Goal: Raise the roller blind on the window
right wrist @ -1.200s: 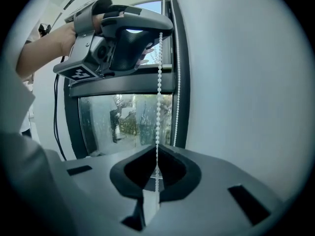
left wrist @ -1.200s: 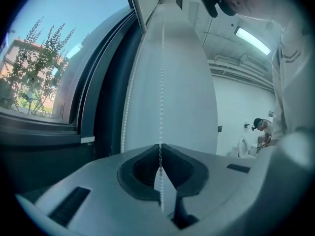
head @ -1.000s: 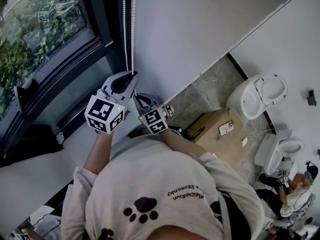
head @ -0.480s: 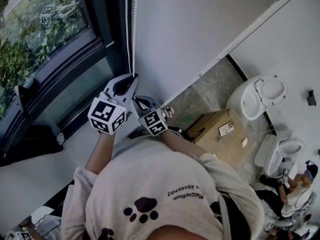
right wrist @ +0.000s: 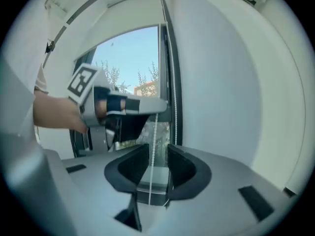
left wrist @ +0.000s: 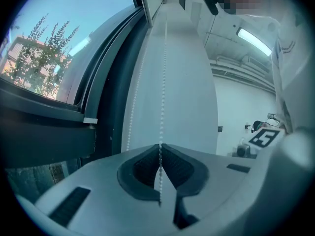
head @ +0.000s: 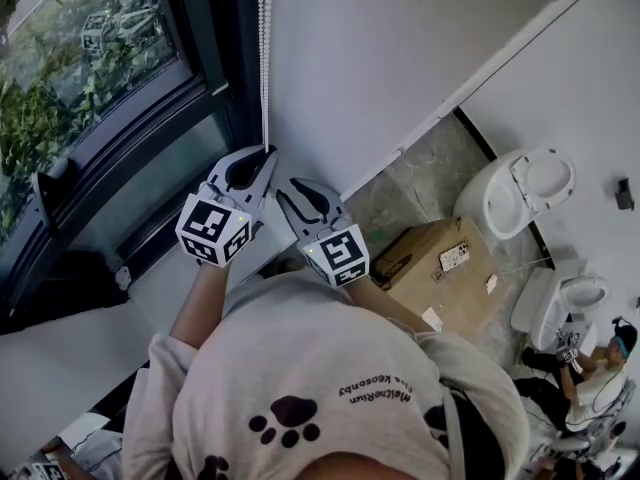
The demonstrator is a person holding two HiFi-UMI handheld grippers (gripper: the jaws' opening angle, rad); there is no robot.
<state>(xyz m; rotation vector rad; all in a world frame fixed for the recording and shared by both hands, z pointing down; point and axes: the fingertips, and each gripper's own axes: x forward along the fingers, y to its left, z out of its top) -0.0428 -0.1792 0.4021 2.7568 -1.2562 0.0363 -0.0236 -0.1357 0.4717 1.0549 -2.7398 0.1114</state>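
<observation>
The blind's white bead chain (head: 265, 58) hangs down the wall beside the window. My left gripper (head: 264, 154) is shut on one strand of it; in the left gripper view that strand (left wrist: 163, 82) runs straight up from the pinched pads, and a second strand (left wrist: 135, 102) hangs free to the left. My right gripper (head: 298, 190) sits just below and to the right of the left one. Its jaws are opening. In the right gripper view the chain (right wrist: 153, 136) passes between them untouched, with the left gripper (right wrist: 123, 107) above.
A dark-framed window (head: 150, 118) with greenery outside fills the left. A white wall (head: 400, 48) is on the right. On the floor below are a cardboard box (head: 440, 263) and toilets (head: 520, 193), and a person (head: 600, 368) sits at the far lower right.
My right gripper has let go of the chain, opened its jaws and dropped back a little to the right. The left gripper keeps its grip in nearly the same place.
</observation>
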